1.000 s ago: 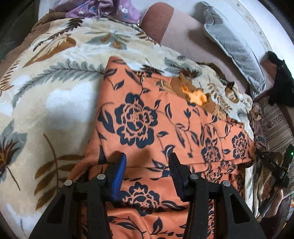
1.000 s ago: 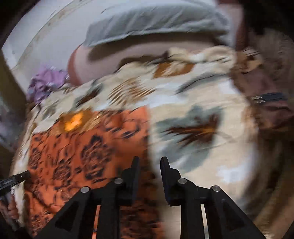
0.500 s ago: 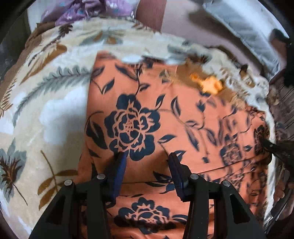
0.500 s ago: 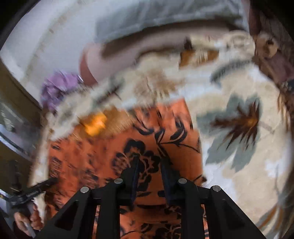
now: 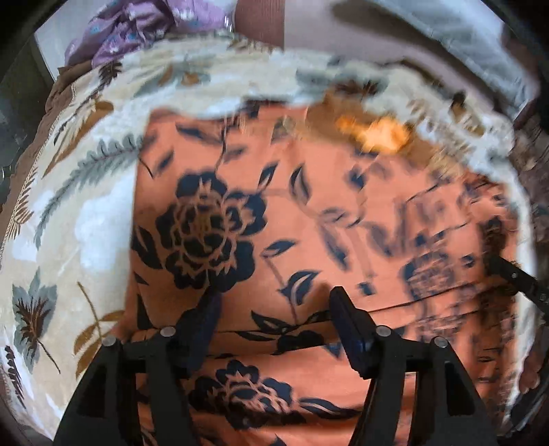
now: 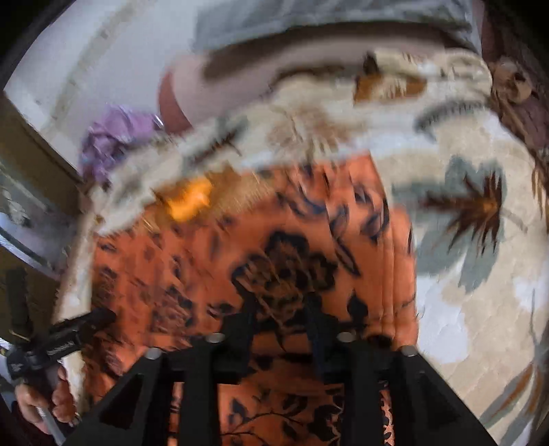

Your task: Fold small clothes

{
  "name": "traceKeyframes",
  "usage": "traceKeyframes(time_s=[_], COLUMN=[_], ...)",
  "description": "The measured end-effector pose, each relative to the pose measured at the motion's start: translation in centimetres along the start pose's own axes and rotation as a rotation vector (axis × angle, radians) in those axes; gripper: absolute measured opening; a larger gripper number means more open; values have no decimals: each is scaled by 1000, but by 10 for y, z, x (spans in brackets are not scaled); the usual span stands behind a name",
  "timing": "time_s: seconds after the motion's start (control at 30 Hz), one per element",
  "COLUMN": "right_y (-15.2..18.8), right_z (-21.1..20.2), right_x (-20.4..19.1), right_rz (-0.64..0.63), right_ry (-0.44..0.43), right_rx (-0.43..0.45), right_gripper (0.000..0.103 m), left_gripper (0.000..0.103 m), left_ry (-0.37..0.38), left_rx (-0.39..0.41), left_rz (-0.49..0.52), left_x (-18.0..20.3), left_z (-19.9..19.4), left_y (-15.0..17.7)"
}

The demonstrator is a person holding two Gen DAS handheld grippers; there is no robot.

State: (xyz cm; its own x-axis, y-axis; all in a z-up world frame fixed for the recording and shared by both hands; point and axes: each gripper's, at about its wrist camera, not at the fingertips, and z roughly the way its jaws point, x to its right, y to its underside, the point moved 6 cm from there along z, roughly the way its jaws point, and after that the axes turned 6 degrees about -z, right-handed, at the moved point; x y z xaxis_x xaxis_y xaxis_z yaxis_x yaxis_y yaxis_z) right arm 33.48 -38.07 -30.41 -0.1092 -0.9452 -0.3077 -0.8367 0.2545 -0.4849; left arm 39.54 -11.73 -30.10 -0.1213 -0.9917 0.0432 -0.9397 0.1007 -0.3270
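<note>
An orange garment with dark blue flowers (image 5: 308, 212) lies spread on a cream leaf-patterned blanket (image 5: 68, 212). It also shows in the right wrist view (image 6: 240, 260). My left gripper (image 5: 274, 308) is open and empty, hovering over the garment's near part, where a folded edge crosses. My right gripper (image 6: 279, 308) is open with a narrower gap, empty, over the garment's right part. The other gripper shows at the edge of each view (image 5: 514, 278) (image 6: 65, 339). Both views are motion-blurred.
A purple cloth (image 5: 137, 31) lies at the far left corner. A brown bolster (image 5: 260, 24) and a grey pillow (image 5: 446, 44) lie along the white wall beyond the blanket. A bright orange patch (image 5: 377, 133) sits at the garment's far edge.
Both grippers have moved forward over the orange garment. The right gripper swung left from the blanket onto the garment and its jaws have opened a little.
</note>
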Motion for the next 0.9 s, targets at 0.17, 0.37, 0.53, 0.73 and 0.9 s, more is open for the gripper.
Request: traceKeyframes(time_s=[0.17,0.37,0.53,0.73,0.9], right_y=[-3,3,26,32,53], right_z=[-22,-42,-8,-51,-83], right_x=[-11,-23,-10,-34,-67], right_rz=[-34,-37,-16,-36,-54], right_ry=[-14,-35,17,-25,-81], right_rx=[61,112,19,136,230], right_gripper=[39,52,63,63,63], left_gripper=[68,68,68,68,68], left_ry=[-45,5,-8,27,33], left_rx=[41,100,63,31,62], left_rz=[47,45,59,24,30], left_x=[9,7,-9,-29,-38], left_z=[-10,-56,-59,-73,-102], left_y=[2,8,40,84,106])
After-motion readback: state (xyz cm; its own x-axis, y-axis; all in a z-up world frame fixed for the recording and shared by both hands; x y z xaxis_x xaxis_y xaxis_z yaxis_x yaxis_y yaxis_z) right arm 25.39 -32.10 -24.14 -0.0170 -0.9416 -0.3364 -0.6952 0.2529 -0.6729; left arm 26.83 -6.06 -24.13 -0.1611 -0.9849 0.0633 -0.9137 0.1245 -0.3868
